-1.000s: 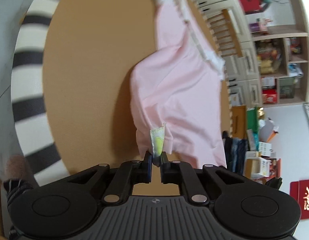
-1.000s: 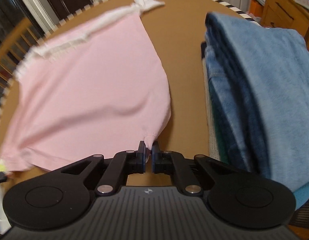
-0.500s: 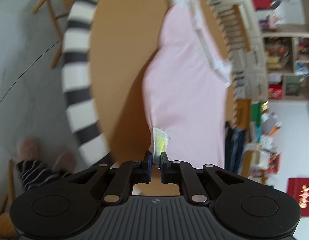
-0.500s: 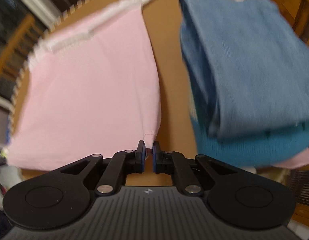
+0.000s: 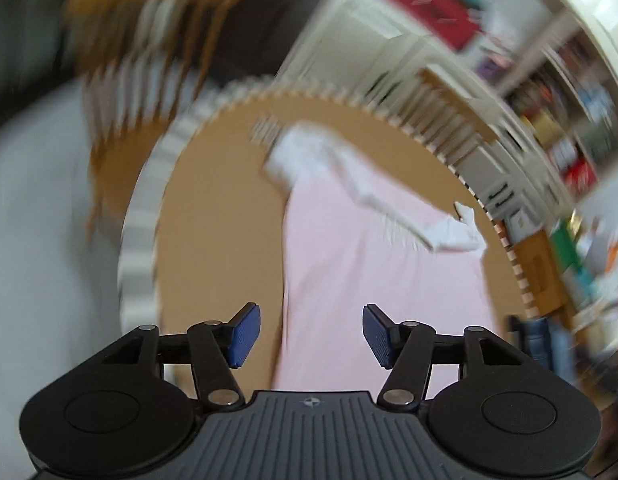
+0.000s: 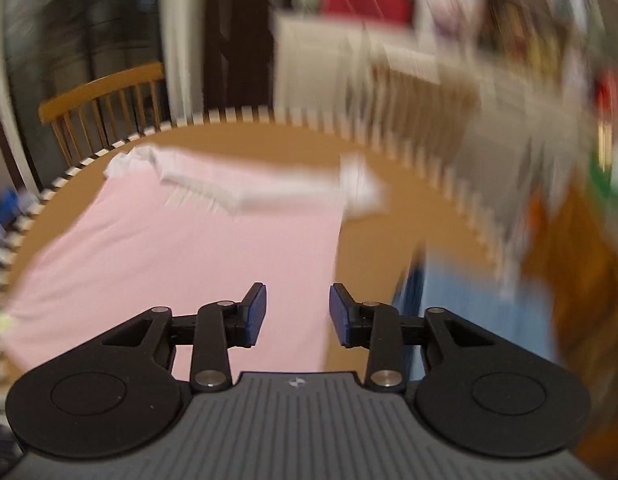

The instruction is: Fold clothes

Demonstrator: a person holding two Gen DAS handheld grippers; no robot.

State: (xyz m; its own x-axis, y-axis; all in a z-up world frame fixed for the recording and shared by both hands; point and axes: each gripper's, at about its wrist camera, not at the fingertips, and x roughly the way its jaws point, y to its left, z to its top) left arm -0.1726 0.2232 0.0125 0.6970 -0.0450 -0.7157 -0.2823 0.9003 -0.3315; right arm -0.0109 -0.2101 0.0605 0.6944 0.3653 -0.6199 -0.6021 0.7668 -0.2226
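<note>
Half a second ago we had both grippers pinched on the near corners of the pink garment; now both have let go and the cloth lies flat on the table. Our left gripper [image 5: 311,334] stands with its blue pads [image 5: 243,335] spread wide and nothing between them, above the near left edge of the pink garment [image 5: 383,276]. Our right gripper [image 6: 297,314] is likewise parted and empty, its pads [image 6: 256,314] over the garment's near right part [image 6: 197,256].

We see the garment spread on the round tan table [image 5: 225,220], which has a black-and-white striped rim [image 6: 269,114]. White trim [image 6: 269,190] runs along its far end, bunched at both far corners. From the right wrist, its right edge runs straight toward us just inside the right pad, with bare tabletop beyond it. Near that edge sits a stack of blue folded clothes [image 6: 481,304], badly blurred; we cannot tell whether it touches the pink cloth. A wooden spindle-back chair [image 6: 105,108] stands behind the table on the far left. Both views are smeared by motion, so the shelves [image 5: 549,92] and clutter beyond the table are unreadable.
</note>
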